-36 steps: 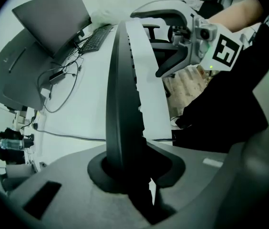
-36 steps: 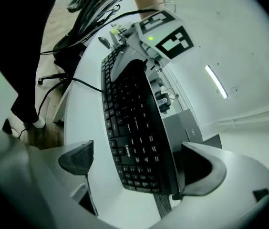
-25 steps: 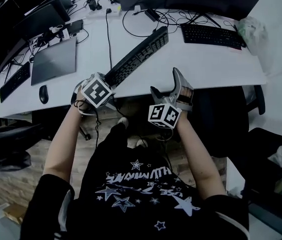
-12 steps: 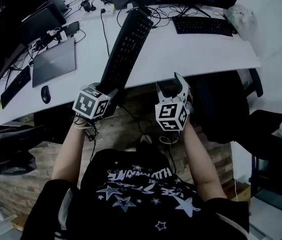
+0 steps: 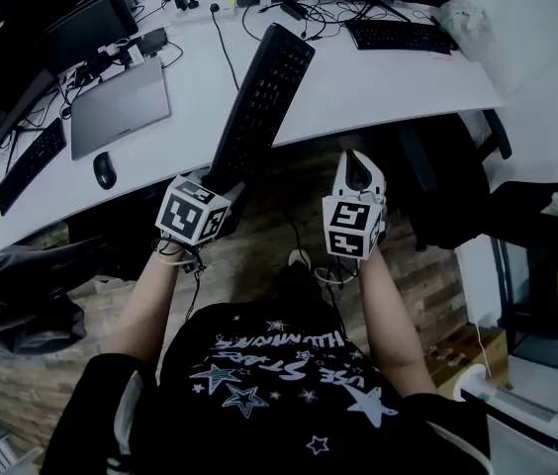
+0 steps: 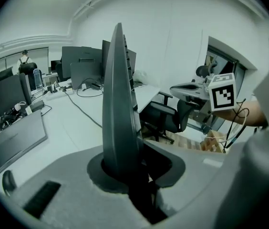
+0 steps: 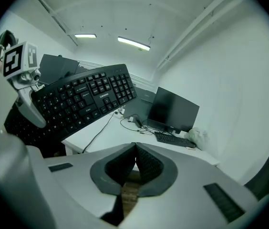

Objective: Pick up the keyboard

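The black keyboard [image 5: 261,102] is off the desk and slants up and away over the desk edge. My left gripper [image 5: 222,194] is shut on its near end. In the left gripper view the keyboard [image 6: 118,104] stands edge-on between the pads. In the right gripper view its keys [image 7: 82,101] face the camera at the left. My right gripper [image 5: 356,171] hovers in front of the desk edge, to the right of the keyboard, apart from it. Its jaws [image 7: 135,149] are shut with nothing between them.
The white desk [image 5: 358,87] carries a second black keyboard [image 5: 403,36], a closed laptop [image 5: 121,107], a mouse [image 5: 105,170], monitors and cables at the back. Another keyboard [image 5: 30,164] lies at the far left. A dark office chair [image 5: 442,181] stands under the desk at the right.
The keyboard swung from lying slantwise on the desk to pointing away, lifted. Both hands drew back from the desk edge. The right gripper's jaws closed on nothing.
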`<act>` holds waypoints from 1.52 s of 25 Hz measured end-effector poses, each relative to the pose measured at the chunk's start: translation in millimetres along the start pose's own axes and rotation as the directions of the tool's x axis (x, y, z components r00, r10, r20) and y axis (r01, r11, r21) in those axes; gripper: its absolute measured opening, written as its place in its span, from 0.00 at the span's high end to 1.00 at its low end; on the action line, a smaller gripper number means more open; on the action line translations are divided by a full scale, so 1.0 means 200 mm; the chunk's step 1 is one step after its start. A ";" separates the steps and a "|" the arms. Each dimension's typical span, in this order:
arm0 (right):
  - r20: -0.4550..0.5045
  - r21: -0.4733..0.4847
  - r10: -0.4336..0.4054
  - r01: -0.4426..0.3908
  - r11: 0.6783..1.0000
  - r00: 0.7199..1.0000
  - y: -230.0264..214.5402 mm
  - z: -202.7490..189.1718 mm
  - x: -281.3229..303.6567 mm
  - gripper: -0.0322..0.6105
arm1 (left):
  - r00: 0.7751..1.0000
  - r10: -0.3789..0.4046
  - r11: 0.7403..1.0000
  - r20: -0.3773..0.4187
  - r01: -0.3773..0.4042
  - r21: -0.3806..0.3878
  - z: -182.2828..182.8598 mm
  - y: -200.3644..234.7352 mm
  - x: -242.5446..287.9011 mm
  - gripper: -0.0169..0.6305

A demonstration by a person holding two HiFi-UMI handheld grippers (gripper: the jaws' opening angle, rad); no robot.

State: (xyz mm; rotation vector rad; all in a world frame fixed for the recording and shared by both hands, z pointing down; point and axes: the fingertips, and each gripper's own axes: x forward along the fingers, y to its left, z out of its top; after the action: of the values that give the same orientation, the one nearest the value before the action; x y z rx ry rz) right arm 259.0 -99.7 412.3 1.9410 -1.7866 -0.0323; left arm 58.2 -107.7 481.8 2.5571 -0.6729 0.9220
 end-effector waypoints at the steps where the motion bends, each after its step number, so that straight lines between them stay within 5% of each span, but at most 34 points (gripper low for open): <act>1: -0.002 0.005 -0.010 0.010 1.000 1.000 0.03 0.01 -0.04 0.94 | 1.000 -0.010 1.000 0.006 0.010 0.005 -0.03 -0.01 -0.03 0.83; 11: -0.020 0.071 -0.113 0.114 0.991 0.993 0.31 0.05 -0.42 0.94 | 0.993 -0.098 0.995 0.061 0.096 0.040 -0.32 -0.04 -0.32 0.83; 22: -0.056 0.130 -0.135 0.141 0.981 0.989 0.60 0.04 -0.70 0.94 | 0.981 -0.152 0.988 0.117 0.152 0.009 -0.59 -0.13 -0.61 0.83; 38: -0.064 0.151 -0.167 0.175 0.973 0.984 0.84 0.08 -0.96 0.94 | 0.970 -0.201 0.979 0.138 0.196 0.050 -0.75 -0.15 -0.85 0.83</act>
State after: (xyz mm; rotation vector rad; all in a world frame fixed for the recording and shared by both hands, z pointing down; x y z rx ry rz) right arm 70.2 71.9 401.4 2.1821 -1.6274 0.1006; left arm -116.1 39.9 474.3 2.6816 -0.4301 0.6974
